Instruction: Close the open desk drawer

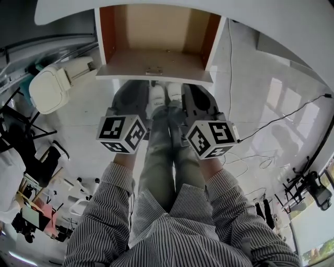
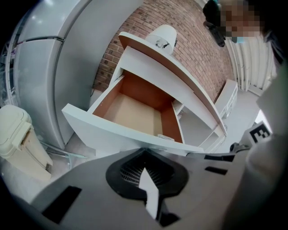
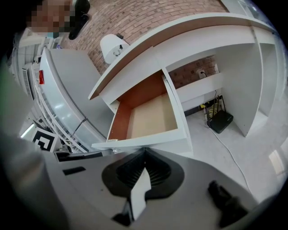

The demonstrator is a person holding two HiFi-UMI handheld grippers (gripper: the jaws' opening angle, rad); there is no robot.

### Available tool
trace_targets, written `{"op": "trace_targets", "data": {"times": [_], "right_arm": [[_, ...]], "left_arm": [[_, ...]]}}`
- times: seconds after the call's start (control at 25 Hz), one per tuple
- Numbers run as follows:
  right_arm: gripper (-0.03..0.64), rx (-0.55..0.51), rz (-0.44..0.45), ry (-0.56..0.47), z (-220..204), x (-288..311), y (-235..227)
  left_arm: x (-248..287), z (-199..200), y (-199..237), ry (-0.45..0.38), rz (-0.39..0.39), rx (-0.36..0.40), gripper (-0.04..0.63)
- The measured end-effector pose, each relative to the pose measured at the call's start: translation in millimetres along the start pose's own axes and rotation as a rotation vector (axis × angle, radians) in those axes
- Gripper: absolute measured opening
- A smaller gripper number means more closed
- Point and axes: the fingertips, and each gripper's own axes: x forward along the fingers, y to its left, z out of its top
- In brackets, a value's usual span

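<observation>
Striped sleeves (image 1: 109, 208) fill the bottom of the head view, and just above them sit the two marker cubes. The left gripper (image 2: 144, 152) has its jaws pressed together on nothing, and the right gripper (image 3: 144, 152) likewise shows shut, empty jaws. Both point up the frame toward the drawer (image 1: 156, 65), which juts fully open from under the white desk (image 1: 261, 15) at top centre, its brown floor bare. In each gripper view the jaw tips sit just under the lower edge of the white front panel; whether they touch it cannot be told. Between the grippers, a pair of light shoes (image 1: 166, 94) stands close to the panel. A small metal fitting (image 1: 154, 70) sits at the panel's middle. Judging from this, the push is not yet made. The likely trouble is tips that ride too low and slide under the smooth panel instead of driving it, or one side leading the other, which would skew the drawer on its runners and jam it. A hard shove could bounce it back out.
</observation>
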Motion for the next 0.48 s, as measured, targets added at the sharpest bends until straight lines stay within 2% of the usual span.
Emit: {"op": "trace_targets", "data": {"times": [0.2,0.48], "right_arm": [[0.016,0.006,-0.002,-0.019,16,-5,8],[0.017,-0.043,-0.012,-0.027,35,-8,16]], "left_arm": [[-5,16,-6,-0.016,-0.01,0.017,0.012],[-10,35,-12,-0.035,-0.004,0.031,0.012]]}}
